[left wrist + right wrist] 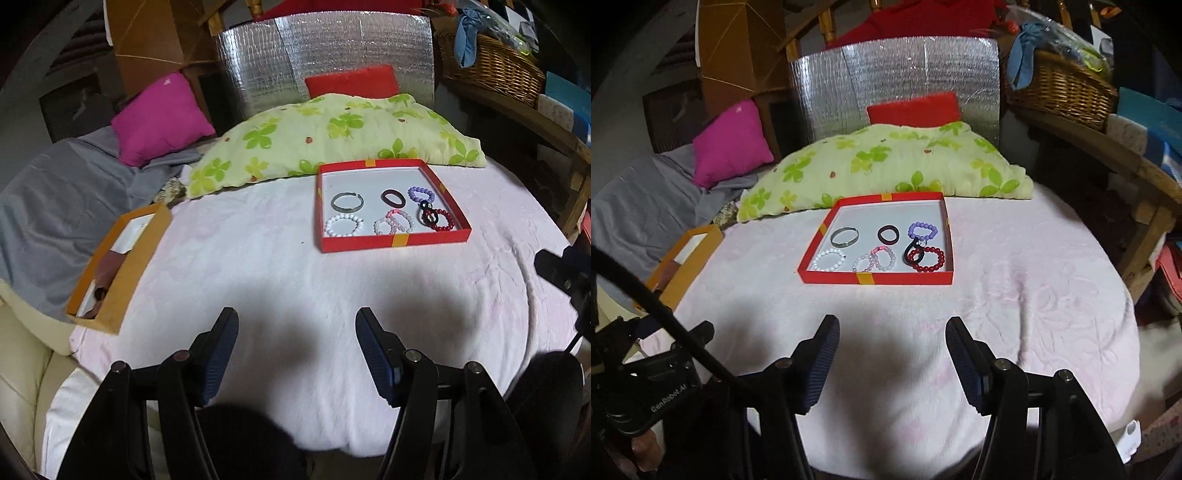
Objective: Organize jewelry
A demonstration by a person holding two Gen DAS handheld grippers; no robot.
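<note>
Jaws first: from the left wrist view, the left gripper point(297, 354) has its jaws standing apart with nothing between them, just bare pink blanket point(258, 266) underneath. It's hanging well back from the red tray point(391, 242), which sits up near the green pillow point(332, 136). All the jewelry is lying inside that tray: metal bangle point(347, 202), dark ring point(393, 198), purple beads point(420, 194), white beads point(342, 225), pink beads point(394, 223), red beads point(439, 220) with a black loop point(424, 211) lying partly over them. An orange box point(118, 273) sits off at the left edge, looks like the spot things came out of or go into, can't say which.

Right wrist view, same deal: right gripper point(892, 354) has jaws apart and empty, also well short of the tray. My guess is both are pulled back so nothing in the tray gets knocked, and sorting looks close to done.
</note>
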